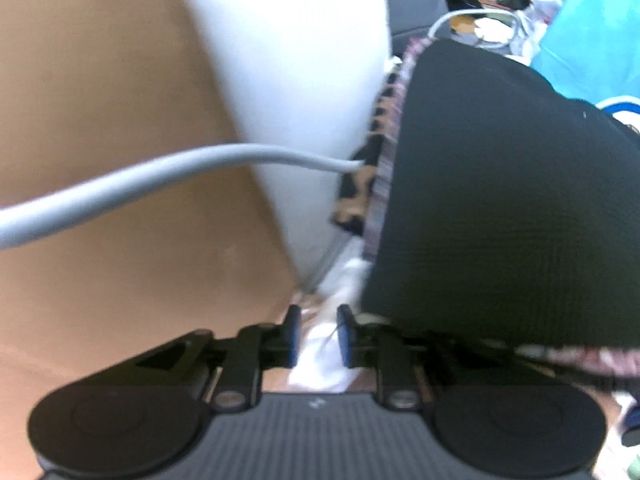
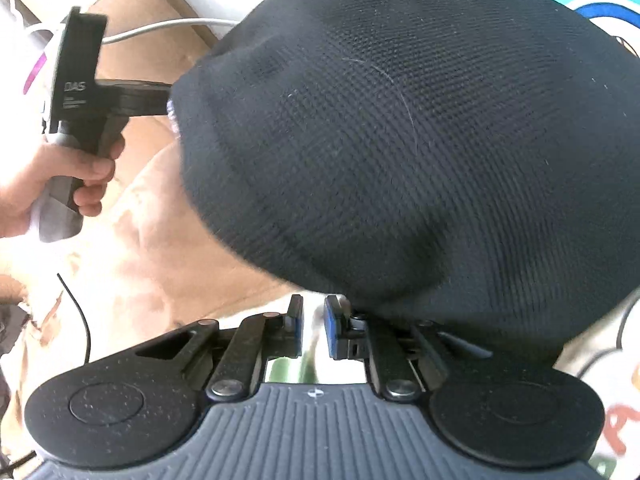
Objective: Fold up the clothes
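My left tongs [image 1: 319,330] and right tongs [image 2: 314,322], both slightly agape and empty, sit just beside the black waffle-knit garment [image 2: 400,140], which lies to each one's right, right nearer.

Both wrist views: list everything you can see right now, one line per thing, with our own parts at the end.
Black knit garment: one, black, fills most of the right wrist view, draped past both grippers.
Patterned fabric: one edge, pink and purple, under the black garment's rim.
Cardboard: several sheets, brown, behind and below the garment.
Grey cable: one, pale grey, crossing the left wrist view.
Turquoise cloth: one, upper right, background.
Left gripper: black with blue pads, jaws slightly apart, nothing visibly clamped.
Right gripper: same, narrow gap.
Hand: one, gripping the left gripper's handle.
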The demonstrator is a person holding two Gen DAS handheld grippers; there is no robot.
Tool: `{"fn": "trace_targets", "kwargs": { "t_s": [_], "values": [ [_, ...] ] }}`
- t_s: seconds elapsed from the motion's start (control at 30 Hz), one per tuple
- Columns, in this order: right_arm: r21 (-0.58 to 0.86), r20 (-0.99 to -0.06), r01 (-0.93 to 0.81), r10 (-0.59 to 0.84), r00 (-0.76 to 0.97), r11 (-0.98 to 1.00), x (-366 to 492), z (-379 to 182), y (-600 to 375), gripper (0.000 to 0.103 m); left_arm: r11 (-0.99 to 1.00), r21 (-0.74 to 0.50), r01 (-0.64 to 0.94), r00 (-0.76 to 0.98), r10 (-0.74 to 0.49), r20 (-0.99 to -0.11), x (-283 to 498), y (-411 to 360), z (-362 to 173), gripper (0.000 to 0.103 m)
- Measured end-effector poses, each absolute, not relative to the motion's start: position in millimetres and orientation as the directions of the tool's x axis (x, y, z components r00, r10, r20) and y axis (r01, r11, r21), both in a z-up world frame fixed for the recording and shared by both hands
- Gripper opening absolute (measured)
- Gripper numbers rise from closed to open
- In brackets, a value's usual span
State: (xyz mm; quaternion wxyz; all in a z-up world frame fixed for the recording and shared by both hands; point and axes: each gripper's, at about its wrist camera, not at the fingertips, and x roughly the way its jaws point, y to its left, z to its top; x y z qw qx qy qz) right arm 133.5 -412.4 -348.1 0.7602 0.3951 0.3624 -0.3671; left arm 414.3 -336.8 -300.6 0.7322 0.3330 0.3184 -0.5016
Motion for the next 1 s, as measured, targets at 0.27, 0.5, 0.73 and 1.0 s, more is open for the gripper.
{"fn": "trace_targets", "kwargs": {
  "t_s": [0.27,0.5,0.73,1.0],
  "values": [
    [0.391,-0.766,0.749,-0.262,0.587,0.534,150,-333,-388,0.013,0.389,0.137,0.911,0.334,-0.501,-0.798,415,-270,-281,0.028],
    [0.284,-0.720,0.699,-0.336,0.608,0.656,191,-334,-397,0.030,0.500,0.061,0.864,0.343,-0.495,-0.798,434,-235,-270,0.028],
    [0.167,-0.742,0.691,-0.372,0.558,0.703,226,-346,-425,0.030,0.584,0.043,0.811,0.373,-0.459,-0.807,435,-221,-308,0.030],
    [0.003,-0.779,0.696,-0.435,0.452,0.718,212,-364,-412,0.022,0.652,0.058,0.756,0.444,-0.447,-0.777,449,-225,-312,0.033]
  ]
}}
